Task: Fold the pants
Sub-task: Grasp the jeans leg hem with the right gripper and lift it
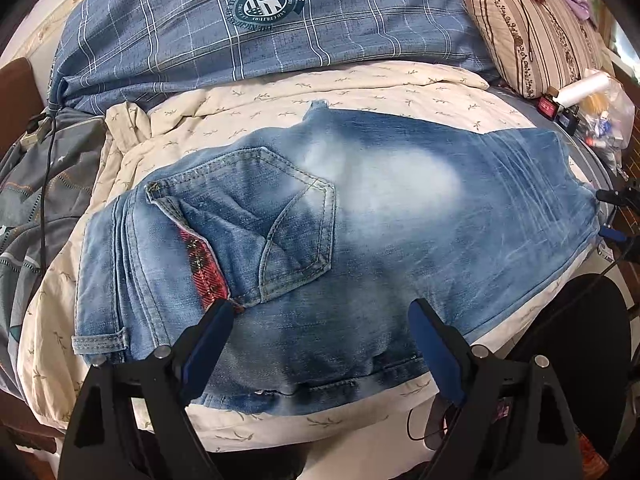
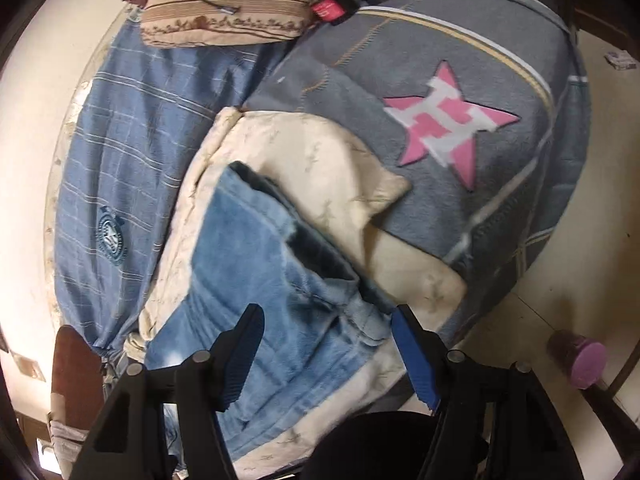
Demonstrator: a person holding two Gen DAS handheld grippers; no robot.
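Denim pants (image 1: 360,216) lie folded on the cream quilt (image 1: 360,84), its border bare around them. Left gripper (image 1: 320,320) and right gripper (image 2: 328,328) hover above with fingers apart, empty.

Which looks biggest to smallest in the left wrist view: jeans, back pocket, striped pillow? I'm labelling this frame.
1. jeans
2. striped pillow, though it lies farther from the camera
3. back pocket

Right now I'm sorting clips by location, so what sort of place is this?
Most likely a bedroom: the jeans lie on a bed's cream quilt, with a blue plaid duvet and a striped pillow behind.
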